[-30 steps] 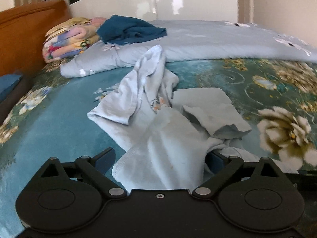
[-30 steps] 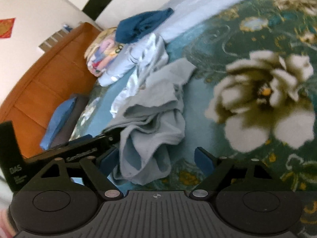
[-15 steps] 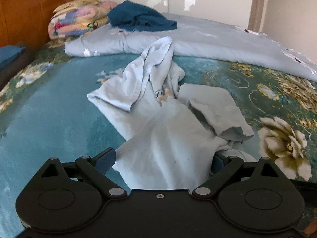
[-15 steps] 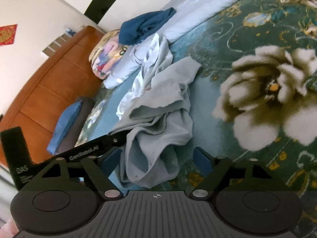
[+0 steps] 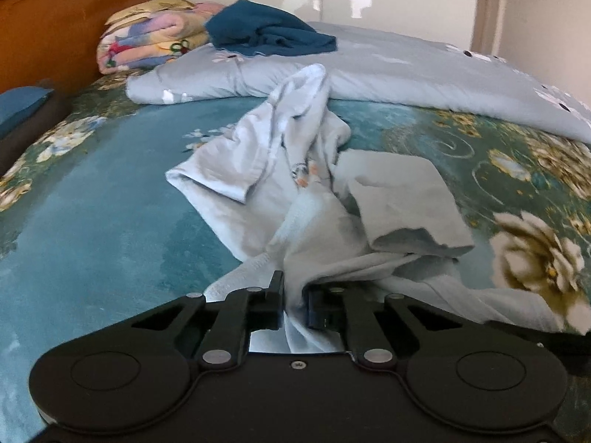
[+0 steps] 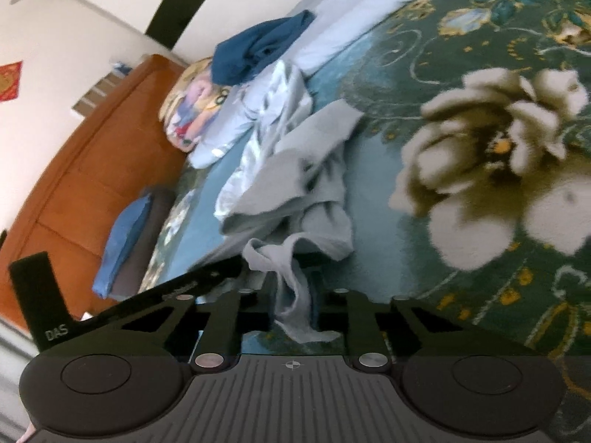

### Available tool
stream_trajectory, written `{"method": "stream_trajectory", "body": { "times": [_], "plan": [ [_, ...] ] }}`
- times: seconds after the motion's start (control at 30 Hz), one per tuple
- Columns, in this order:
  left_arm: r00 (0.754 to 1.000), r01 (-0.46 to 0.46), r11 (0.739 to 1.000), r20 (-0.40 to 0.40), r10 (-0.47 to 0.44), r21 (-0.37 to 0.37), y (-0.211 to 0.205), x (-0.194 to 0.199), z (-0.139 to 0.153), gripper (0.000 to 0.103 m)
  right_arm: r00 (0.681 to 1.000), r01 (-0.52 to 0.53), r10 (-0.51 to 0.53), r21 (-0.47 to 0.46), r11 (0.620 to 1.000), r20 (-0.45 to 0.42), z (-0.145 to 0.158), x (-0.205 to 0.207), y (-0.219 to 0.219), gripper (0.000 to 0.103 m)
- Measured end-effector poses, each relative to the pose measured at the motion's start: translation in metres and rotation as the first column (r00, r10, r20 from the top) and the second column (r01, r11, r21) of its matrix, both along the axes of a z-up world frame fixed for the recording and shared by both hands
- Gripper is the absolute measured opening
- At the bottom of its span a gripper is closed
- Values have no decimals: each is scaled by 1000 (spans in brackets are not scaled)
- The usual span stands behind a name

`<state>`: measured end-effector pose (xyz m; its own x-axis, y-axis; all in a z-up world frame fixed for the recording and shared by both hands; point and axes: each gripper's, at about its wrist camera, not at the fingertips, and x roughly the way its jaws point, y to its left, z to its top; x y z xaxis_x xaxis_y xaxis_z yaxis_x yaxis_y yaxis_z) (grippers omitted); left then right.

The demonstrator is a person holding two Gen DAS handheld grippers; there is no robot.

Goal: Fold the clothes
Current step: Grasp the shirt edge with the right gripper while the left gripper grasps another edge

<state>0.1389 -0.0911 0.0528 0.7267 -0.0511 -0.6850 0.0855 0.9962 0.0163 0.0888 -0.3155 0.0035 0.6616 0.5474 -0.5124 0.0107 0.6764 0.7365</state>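
Observation:
A crumpled pale blue garment (image 5: 306, 199) lies in the middle of the teal floral bedspread (image 5: 110, 199). Its near hem is bunched between the fingers of my left gripper (image 5: 294, 301), which is shut on it. In the right wrist view the same pale blue garment (image 6: 295, 184) stretches away toward the headboard. A twisted strip of its edge is pinched in my right gripper (image 6: 293, 304), also shut. The body of my left gripper (image 6: 122, 295) shows just to the left of the right one, so the two grips sit close together on the near edge.
A grey-blue quilt (image 5: 406, 74) lies across the far side of the bed, with a dark blue garment (image 5: 266, 33) on it. A folded colourful blanket (image 5: 147, 44) sits by the orange-brown headboard (image 5: 55, 26). A blue pillow (image 6: 122, 236) lies at the headboard's foot.
Both grippers were open around the garment's near edge and have closed on it. The cloth near the fingers has bunched up and lifted slightly.

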Motion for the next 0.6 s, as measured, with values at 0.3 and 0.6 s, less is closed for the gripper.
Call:
{"method": "stream_trajectory", "body": {
  "times": [0.3,0.6],
  "plan": [
    [988,-141,985,49,147,-102,31,-6,24,6,995,97,-95,-79,992,33,9,-3,-6,11],
    [979,-147,958,-174,105,-247,61,-30,8,3,963,262,-235,-242,934,135,25,-8,-19,11]
  ]
}}
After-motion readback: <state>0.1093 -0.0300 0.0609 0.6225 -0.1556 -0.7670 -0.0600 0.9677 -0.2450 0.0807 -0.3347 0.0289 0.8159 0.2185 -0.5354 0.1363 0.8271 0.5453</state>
